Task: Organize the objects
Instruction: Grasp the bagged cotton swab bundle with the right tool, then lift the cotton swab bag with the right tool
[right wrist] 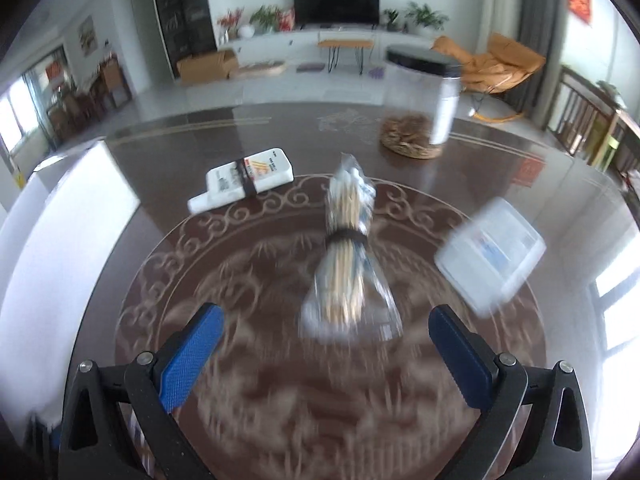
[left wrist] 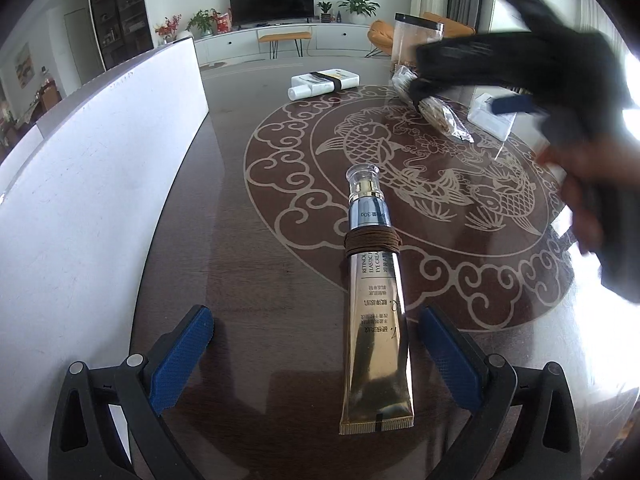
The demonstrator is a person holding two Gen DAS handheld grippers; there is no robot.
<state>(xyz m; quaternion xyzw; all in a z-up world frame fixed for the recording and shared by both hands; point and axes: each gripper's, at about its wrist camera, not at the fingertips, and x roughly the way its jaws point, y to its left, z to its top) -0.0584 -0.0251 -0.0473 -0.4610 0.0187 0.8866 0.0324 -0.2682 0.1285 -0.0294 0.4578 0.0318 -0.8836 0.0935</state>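
Observation:
A gold eye-cream tube (left wrist: 374,304) with a brown band wound round it lies on the dark table, cap pointing away, between the fingers of my open left gripper (left wrist: 316,344). A clear bag of wooden sticks (right wrist: 349,256) bound with a black band lies ahead of my open right gripper (right wrist: 326,344), apart from it; it also shows in the left wrist view (left wrist: 434,106). The right gripper shows blurred in the left wrist view (left wrist: 512,80), over the bag. A white bottle with a black band (right wrist: 244,184) lies at the back left, also in the left wrist view (left wrist: 324,82).
A clear jar with a black lid (right wrist: 420,104) holding brown bits stands at the back. A clear plastic box (right wrist: 492,252) lies at the right. A white board (left wrist: 80,184) runs along the table's left side. The table has a carved fish pattern (left wrist: 400,168).

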